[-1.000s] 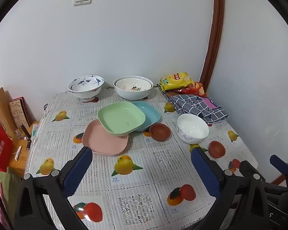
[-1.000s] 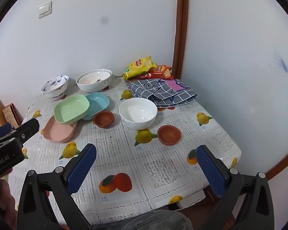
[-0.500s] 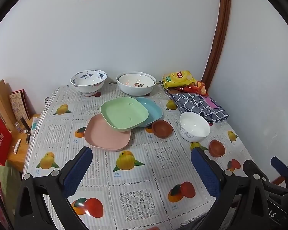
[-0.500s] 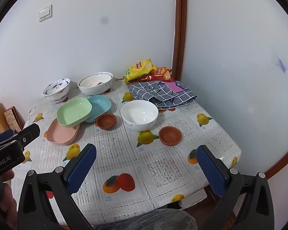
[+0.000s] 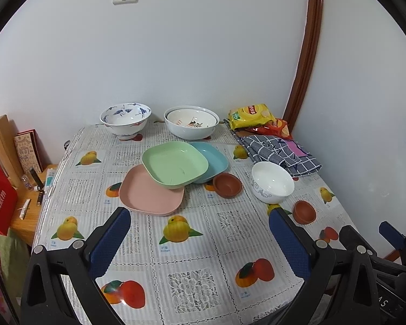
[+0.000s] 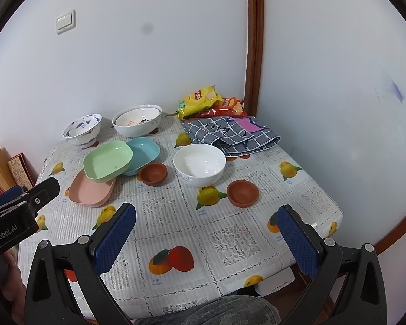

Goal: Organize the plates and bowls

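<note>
Left of the green plate (image 5: 175, 167) lies the pink plate (image 5: 151, 194), partly under it; right of it the blue plate (image 5: 213, 161), then two brown dishes and the white bowl (image 5: 272, 182). The left gripper (image 5: 199, 239) and the right gripper (image 6: 207, 234) hang with jaws wide apart and empty. Nothing seems started; I judge the next move is to reach forward and nest the plates.
</note>
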